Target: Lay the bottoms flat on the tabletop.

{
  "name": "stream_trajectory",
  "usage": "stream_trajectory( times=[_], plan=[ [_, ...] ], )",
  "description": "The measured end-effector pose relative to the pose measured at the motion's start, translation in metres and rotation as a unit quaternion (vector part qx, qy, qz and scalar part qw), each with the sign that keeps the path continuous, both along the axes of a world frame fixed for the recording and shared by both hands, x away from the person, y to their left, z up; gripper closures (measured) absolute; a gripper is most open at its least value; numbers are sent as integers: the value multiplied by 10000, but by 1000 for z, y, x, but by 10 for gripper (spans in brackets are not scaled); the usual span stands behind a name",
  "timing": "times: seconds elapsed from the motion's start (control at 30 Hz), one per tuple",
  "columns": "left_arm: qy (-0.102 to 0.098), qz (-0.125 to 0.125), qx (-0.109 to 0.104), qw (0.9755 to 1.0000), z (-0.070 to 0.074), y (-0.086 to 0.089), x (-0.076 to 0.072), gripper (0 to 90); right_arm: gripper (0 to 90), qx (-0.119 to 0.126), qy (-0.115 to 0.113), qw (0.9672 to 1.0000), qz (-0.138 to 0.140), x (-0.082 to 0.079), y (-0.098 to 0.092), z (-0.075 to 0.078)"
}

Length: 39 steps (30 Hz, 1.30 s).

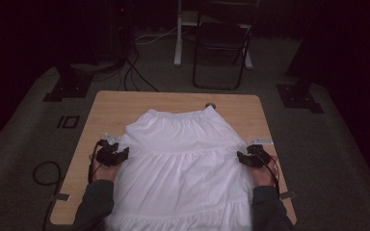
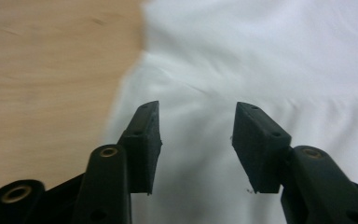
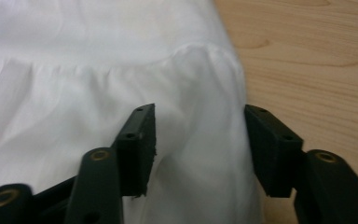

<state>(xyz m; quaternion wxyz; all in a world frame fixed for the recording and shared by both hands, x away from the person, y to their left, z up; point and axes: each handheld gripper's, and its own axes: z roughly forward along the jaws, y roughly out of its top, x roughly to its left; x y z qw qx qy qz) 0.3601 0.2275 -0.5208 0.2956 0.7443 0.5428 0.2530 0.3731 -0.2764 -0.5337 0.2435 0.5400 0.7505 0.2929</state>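
Lying on the table: a white tiered skirt (image 1: pixel 183 163) is spread flat on the wooden table (image 1: pixel 111 108), its gathered waistband toward the far edge and its wide hem toward the person at the near edge.
Left sleeve: a dark-sleeved forearm (image 1: pixel 96 202) comes in from the bottom left of the high view, beside the skirt's left edge.
Left gripper: the left gripper (image 1: pixel 124 153) sits at the skirt's left side, about level with the upper tier seam, its tips pointing inward at the cloth.
Left jaws: in the left gripper view the left gripper (image 2: pixel 196 140) has its jaws standing well apart; white cloth lies beneath and beyond the gap, and neither pad presses on it.
Skirt edge, left: in that view the skirt (image 2: pixel 261 56) covers the right and middle, and bare table (image 2: pixel 51 70) shows at the left.
Waistband: a small round grey thing (image 1: pixel 210 105) sits on the table just past the waistband; what it is cannot be told.
Right gripper: the right gripper (image 1: pixel 241 157) rests at the skirt's right edge, opposite the left one.
Right jaws: in the right gripper view the right gripper (image 3: pixel 198 149) is spread wide; the skirt's (image 3: pixel 74 93) side edge runs between the pads without being pinched.
Right sleeve: the other forearm (image 1: pixel 270 207) enters at the bottom right.
Floor beyond: a folding chair (image 1: pixel 221 43) stands on dark carpet behind the table.
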Motion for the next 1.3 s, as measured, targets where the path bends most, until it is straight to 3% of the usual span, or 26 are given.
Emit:
stream_trajectory(
  times=[0.17, 0.27, 0.3, 0.33, 0.4, 0.47, 0.6, 0.73, 0.83, 0.9, 1.1, 1.3],
  plan=[
    [163, 100, 30, 9998, -18, -7, 5, 461, 389, -1, -11, 10000, -23, -7, 0, -2],
    [-25, 98, -240, 9997, -24, -3, 5, 446, 406, -25, 94, 10000, -21, -6, 1, -7],
    [-84, 107, -259, 9996, -25, -3, 5, 456, 437, 57, 35, 10000, 3, -6, 0, -9],
    [-123, 108, -260, 9995, -25, -2, 4, 483, 462, 109, 40, 9999, -2, -6, 0, -9],
    [-112, -36, -264, 9996, -24, -2, 3, 777, 563, 110, -14, 9999, 53, -5, 1, -9],
    [-201, -114, -83, 9997, -25, -6, 4, 882, 636, 103, -51, 9999, 44, -4, 2, -9],
    [-308, -3, 138, 9994, -26, -4, 13, 888, 729, 65, -107, 9999, -75, 2, 3, -10],
    [-304, 104, 413, 9986, -25, 2, 29, 888, 744, 75, -102, 9999, -108, 12, 4, -10],
    [-108, 140, 729, 9972, -20, 5, 44, 888, 748, 85, -114, 9999, -95, 21, 6, -10],
    [3, 234, 827, 9963, -18, 7, 52, 888, 753, 78, -79, 9999, -124, 27, 11, -9],
    [344, 576, 712, 9952, -12, 14, 73, 888, 785, -30, -60, 9998, -161, 46, 27, -7],
    [508, 623, 695, 9943, -9, 5, 85, 888, 825, -260, 0, 9988, -422, 57, 24, -5]
  ],
)
